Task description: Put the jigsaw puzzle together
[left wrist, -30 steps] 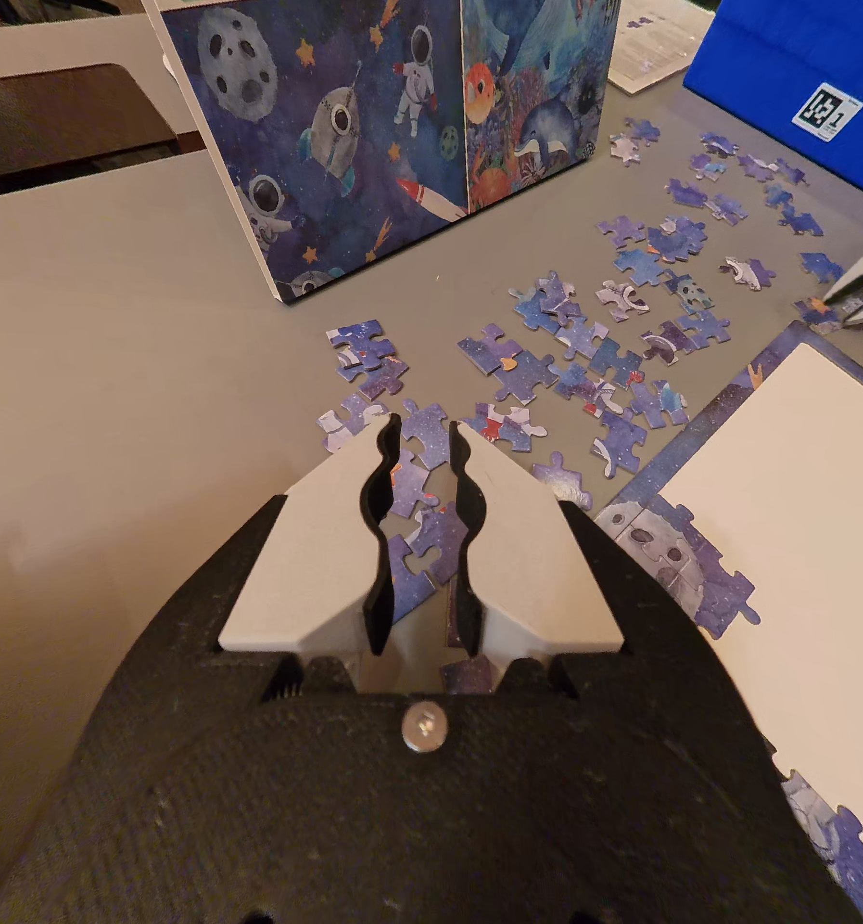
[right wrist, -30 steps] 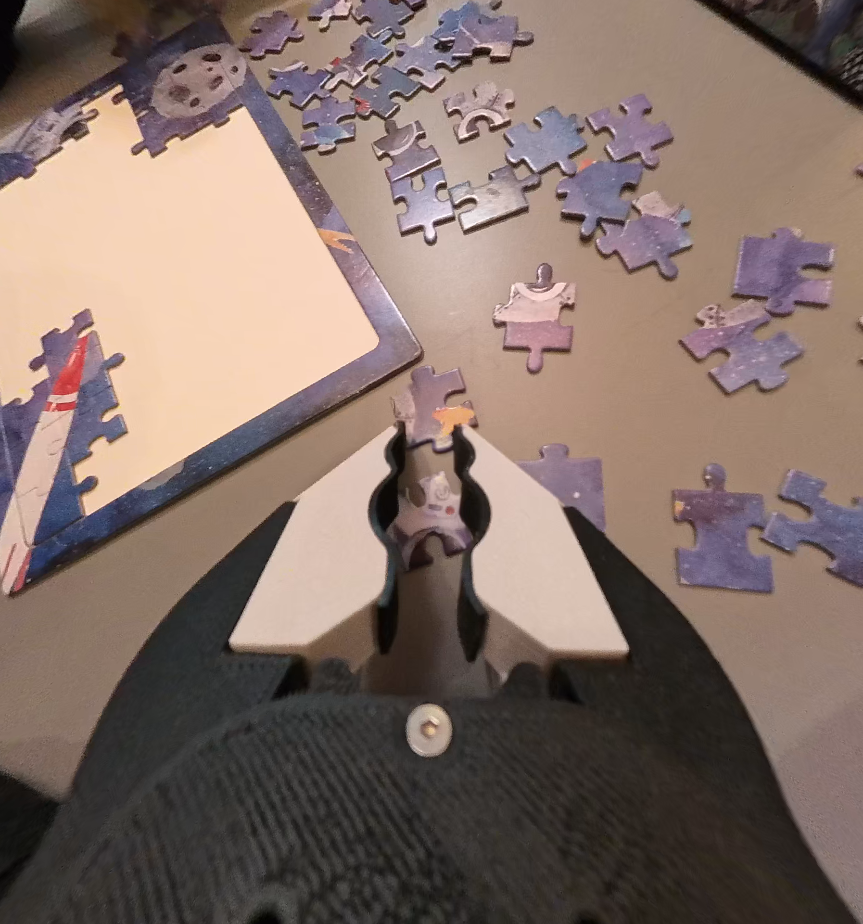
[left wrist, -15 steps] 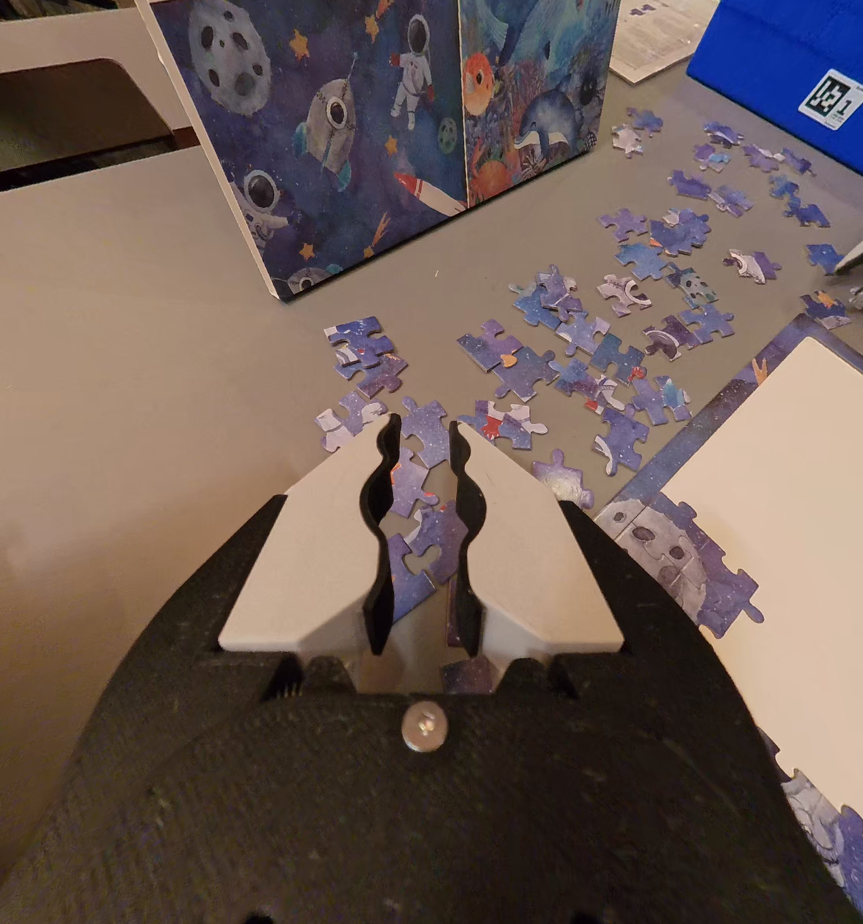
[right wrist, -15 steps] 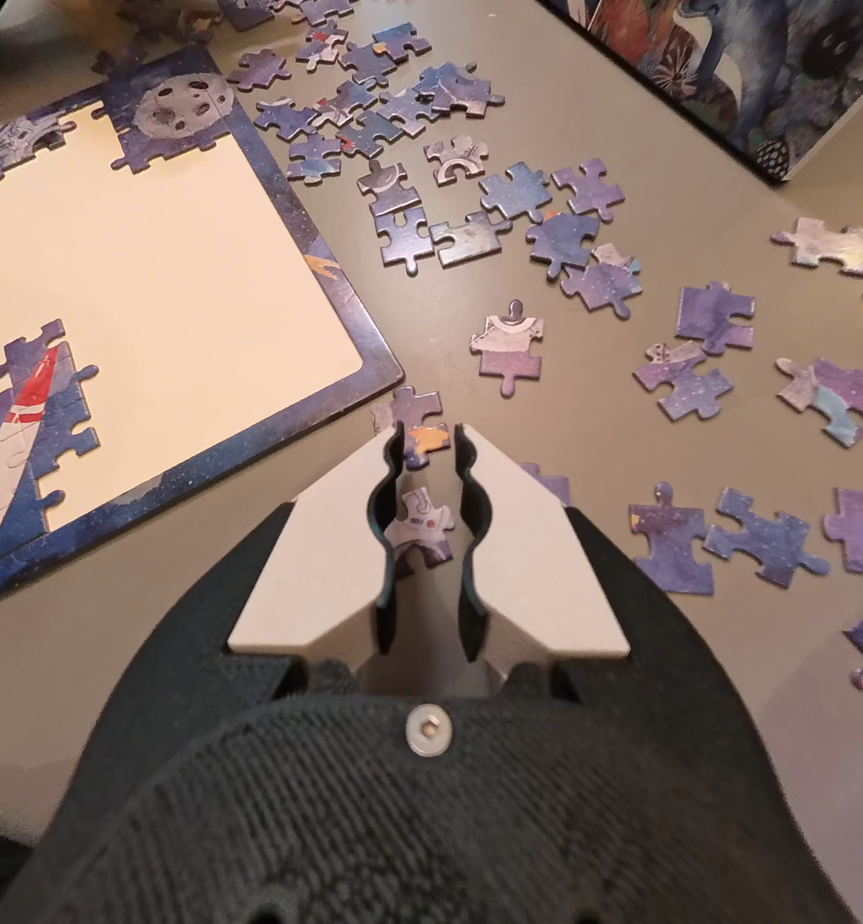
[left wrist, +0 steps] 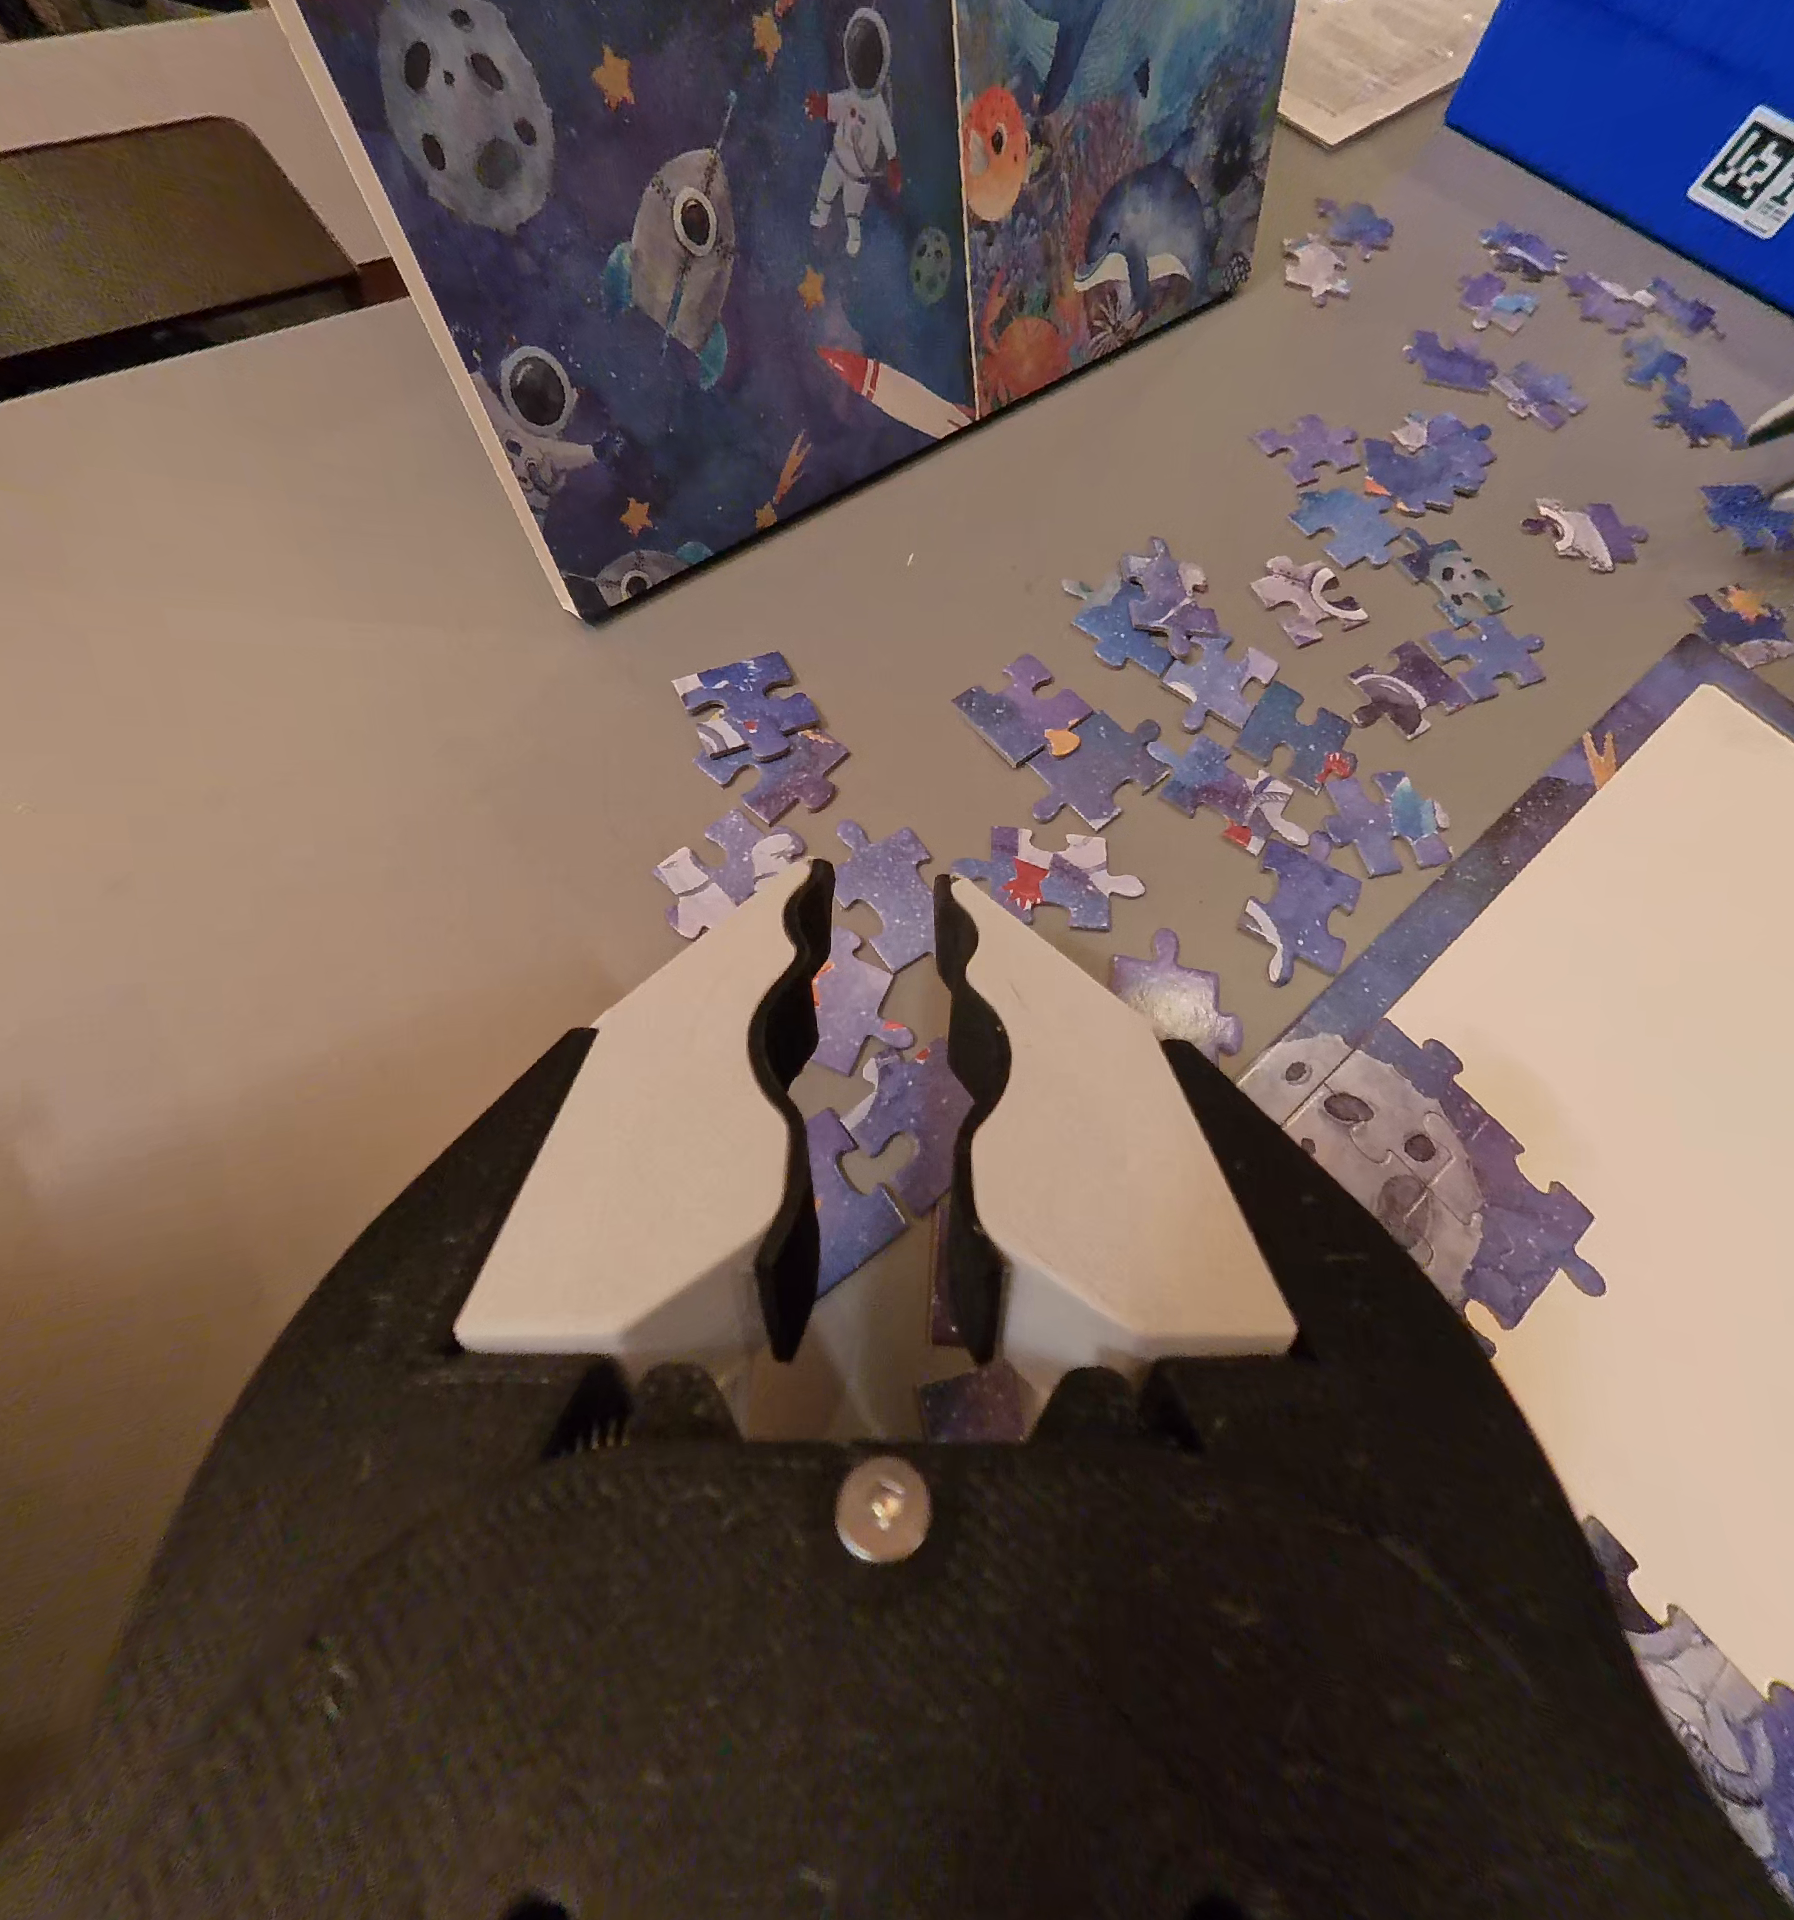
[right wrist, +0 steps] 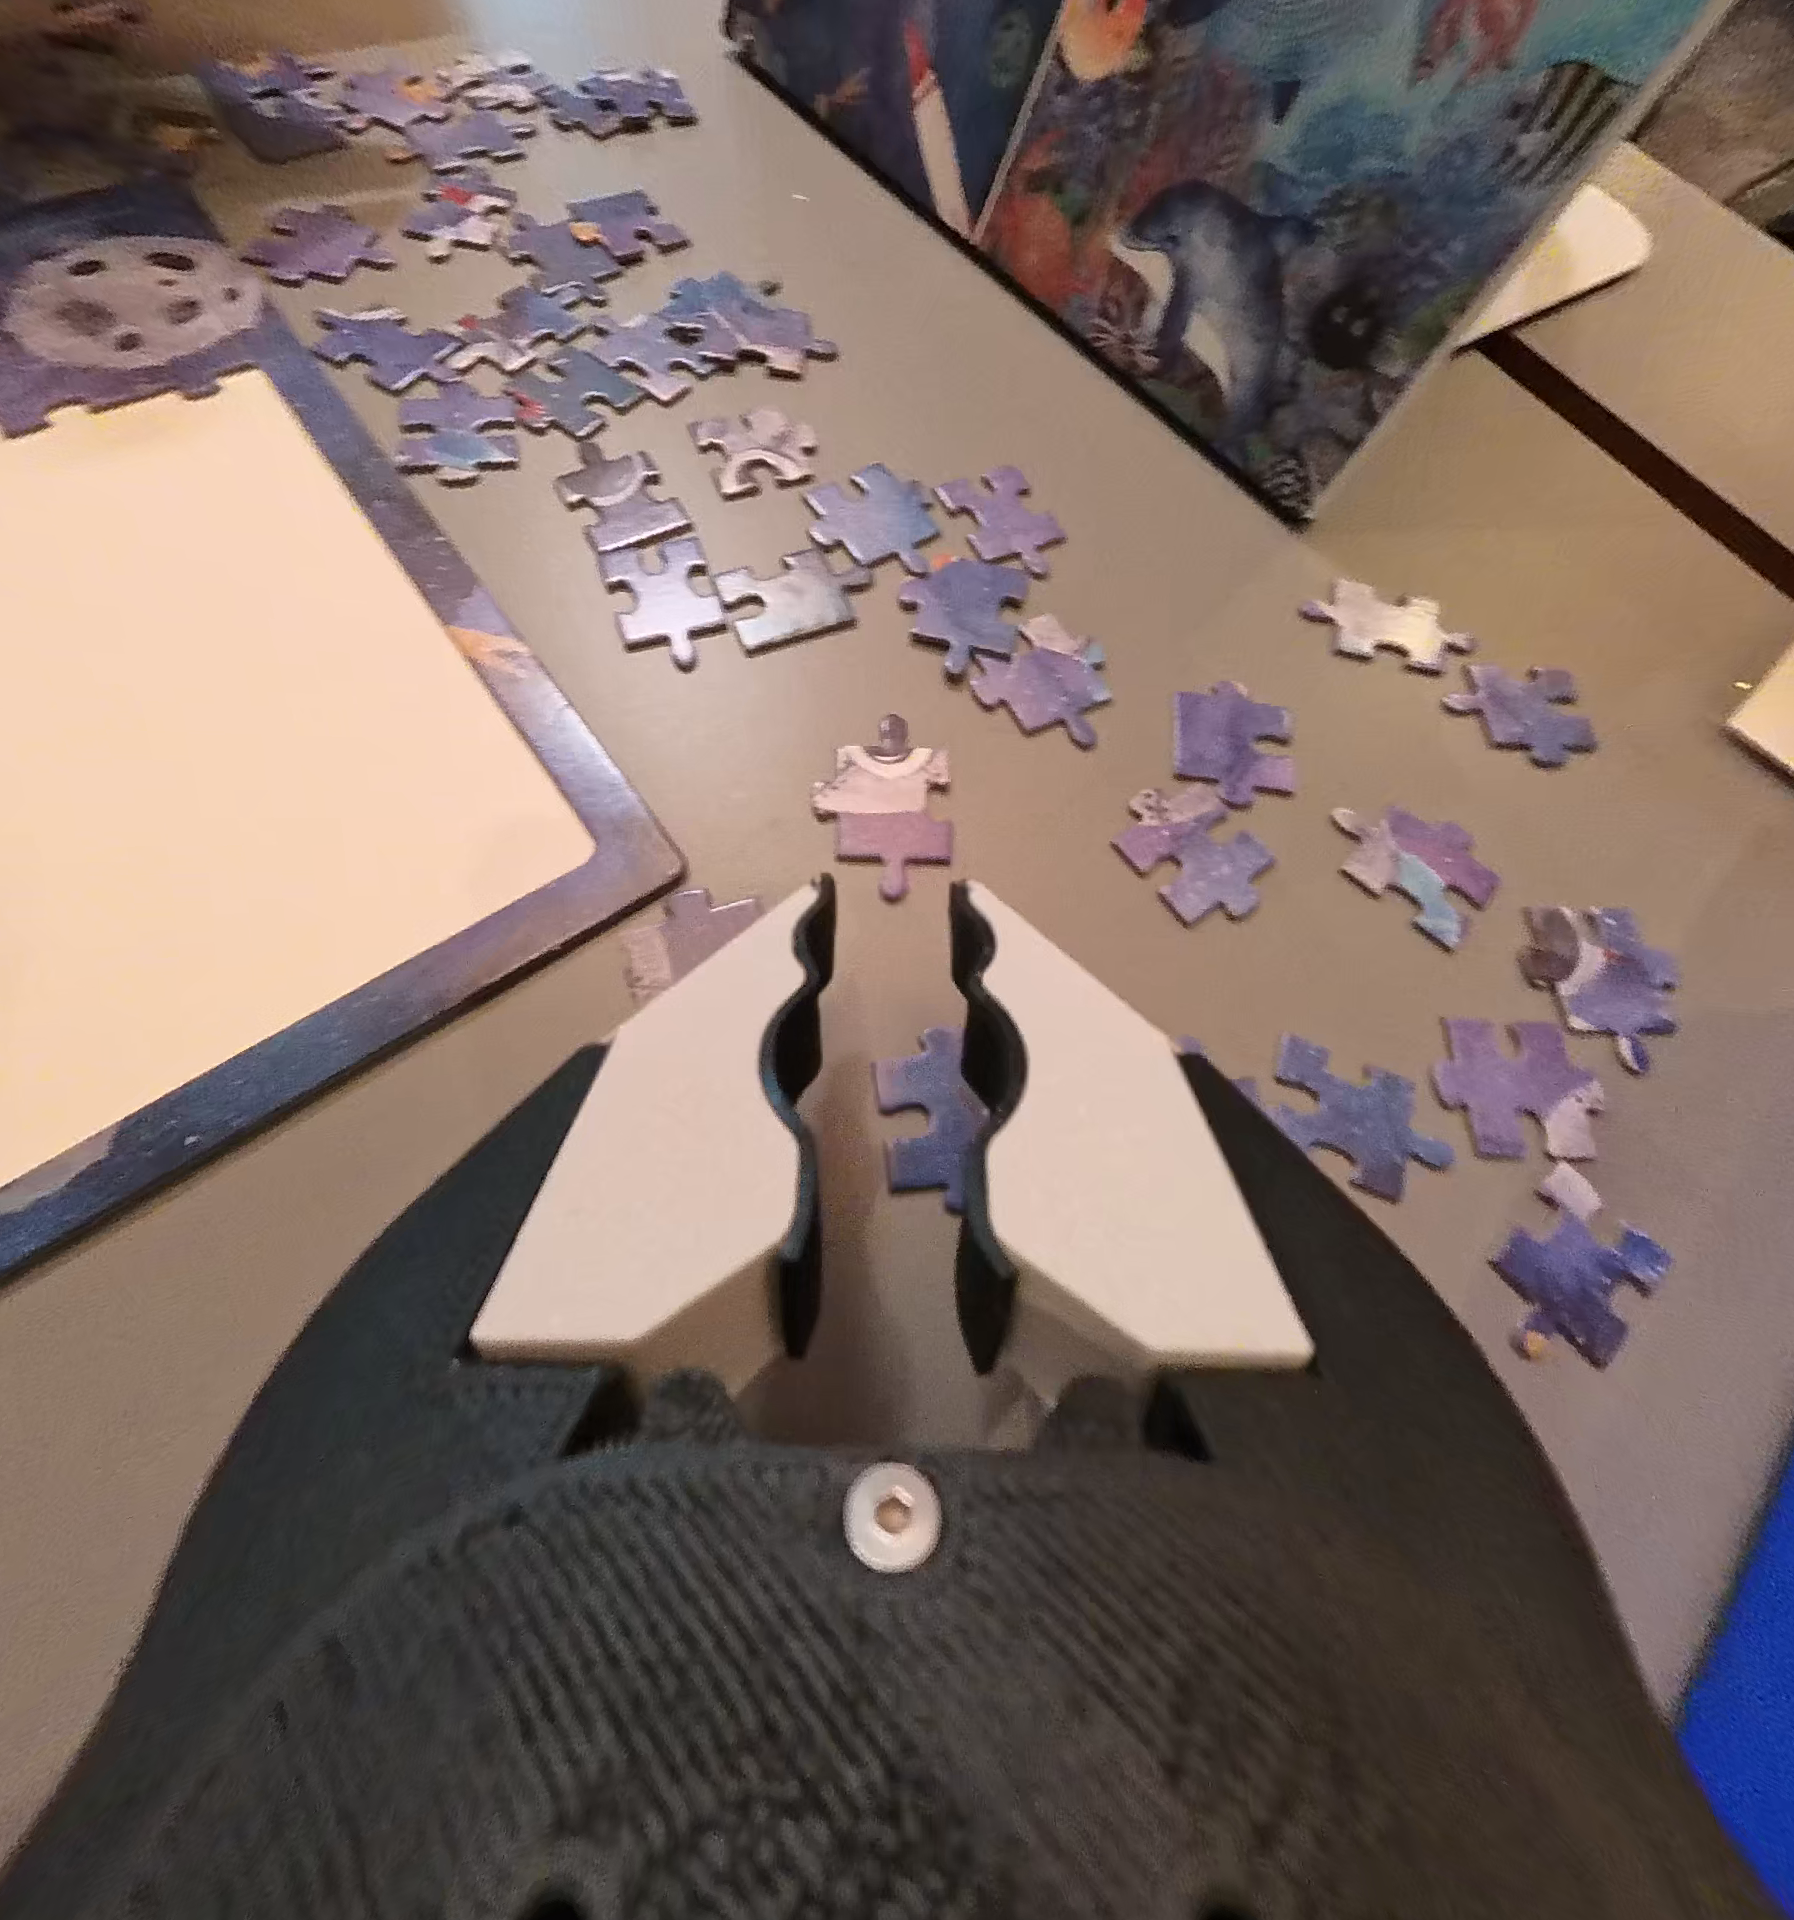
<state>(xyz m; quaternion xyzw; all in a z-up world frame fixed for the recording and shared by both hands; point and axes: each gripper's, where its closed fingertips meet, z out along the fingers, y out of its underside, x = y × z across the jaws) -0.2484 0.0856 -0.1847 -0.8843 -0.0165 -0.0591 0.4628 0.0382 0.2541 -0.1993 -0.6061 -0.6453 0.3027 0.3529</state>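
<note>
The left hand-held gripper (left wrist: 882, 894) is hovering with its jaws apart and gripping nothing, over loose blue puzzle pieces (left wrist: 888, 904) lying on the grey worktop (left wrist: 249, 790), with the picture box (left wrist: 768, 270) far beyond. The right hand-held gripper (right wrist: 888, 899) is hanging likewise apart and bare, near a pale piece (right wrist: 888, 805), right of the puzzle tray (right wrist: 602, 810).

A broad, smooth grey-beige table (left wrist: 249, 831) fills nearly everything, lit warm and dim from above. Beyond its far edge stands a second pale table (left wrist: 93, 73), and a brown chair back (left wrist: 124, 239) is tucked between them.
</note>
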